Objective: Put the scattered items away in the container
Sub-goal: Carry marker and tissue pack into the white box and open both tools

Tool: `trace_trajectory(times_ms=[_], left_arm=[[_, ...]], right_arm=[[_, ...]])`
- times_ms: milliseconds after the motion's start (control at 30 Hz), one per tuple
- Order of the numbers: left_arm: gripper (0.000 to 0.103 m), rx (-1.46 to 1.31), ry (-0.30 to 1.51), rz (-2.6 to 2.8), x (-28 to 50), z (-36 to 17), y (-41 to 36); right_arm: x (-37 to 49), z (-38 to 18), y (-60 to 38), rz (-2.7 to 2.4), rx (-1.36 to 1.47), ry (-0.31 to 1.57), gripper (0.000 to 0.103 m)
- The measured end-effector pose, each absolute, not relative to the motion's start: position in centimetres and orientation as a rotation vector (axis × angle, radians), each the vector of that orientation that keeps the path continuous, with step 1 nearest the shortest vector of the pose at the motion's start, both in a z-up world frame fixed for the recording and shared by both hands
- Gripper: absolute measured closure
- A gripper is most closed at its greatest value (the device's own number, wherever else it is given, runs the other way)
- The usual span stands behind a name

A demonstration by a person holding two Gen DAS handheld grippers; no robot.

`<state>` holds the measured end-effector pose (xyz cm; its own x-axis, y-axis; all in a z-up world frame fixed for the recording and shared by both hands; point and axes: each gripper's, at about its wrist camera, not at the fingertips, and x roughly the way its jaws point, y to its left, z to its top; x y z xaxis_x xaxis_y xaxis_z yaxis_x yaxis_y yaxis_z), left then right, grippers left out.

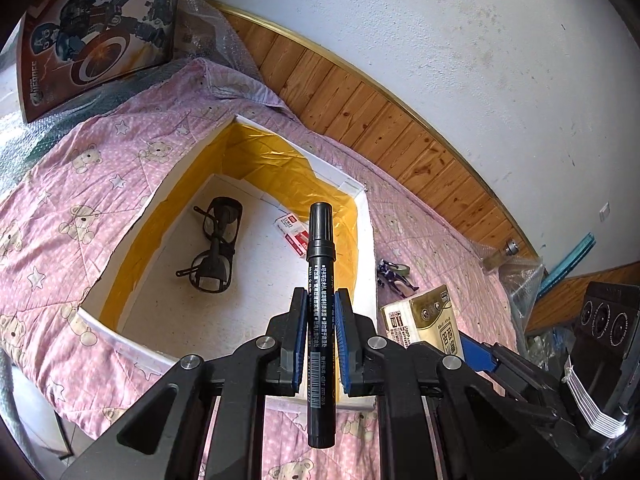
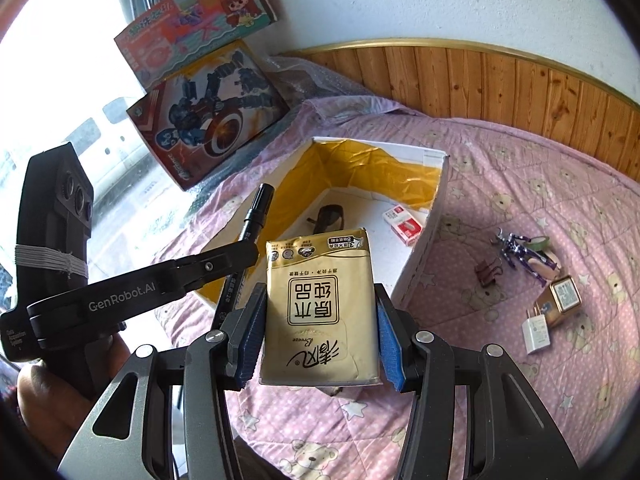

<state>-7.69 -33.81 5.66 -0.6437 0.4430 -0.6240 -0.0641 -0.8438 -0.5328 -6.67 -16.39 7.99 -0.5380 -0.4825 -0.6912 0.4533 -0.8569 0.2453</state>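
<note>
My left gripper (image 1: 321, 300) is shut on a black marker (image 1: 319, 256), held upright over the near edge of a white box (image 1: 370, 240) lined with yellow foil. Black glasses (image 1: 214, 244) and a small red-and-white pack (image 1: 292, 234) lie on the box floor. My right gripper (image 2: 320, 320) is shut on a gold tissue pack (image 2: 320, 312), hovering just short of the box (image 2: 424, 248) at its near corner. The left gripper (image 2: 224, 264) with the marker (image 2: 256, 212) shows to the left in the right wrist view. The tissue pack (image 1: 424, 320) appears right of the box.
On the pink bear-print quilt (image 2: 520, 360) right of the box lie a purple figure (image 2: 520, 252), a tape roll (image 2: 542, 242), a binder clip (image 2: 488, 272), a small gold box (image 2: 560, 300) and a white charger (image 2: 536, 332). Toy boxes (image 2: 208, 116) lean at the back left. Wood panelling (image 2: 500, 84) borders the bed.
</note>
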Motion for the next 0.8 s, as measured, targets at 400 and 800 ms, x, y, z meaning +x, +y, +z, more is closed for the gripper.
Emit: trace_trajectory(times_ms=[400,800], left_arm=[[0.089,-1.198,-0.792,2.494,-10.9,4.3,-34.8],[0.089,-1.344,-0.852,2.426,-13.5,1.3,-33.3]], right_arm=[[-10.7,8.5,-17.8,-2.342,1.095,-0.057,0.05],[-17.0,7.9,-18.7,-2.313,1.17,-0.083,0.05]])
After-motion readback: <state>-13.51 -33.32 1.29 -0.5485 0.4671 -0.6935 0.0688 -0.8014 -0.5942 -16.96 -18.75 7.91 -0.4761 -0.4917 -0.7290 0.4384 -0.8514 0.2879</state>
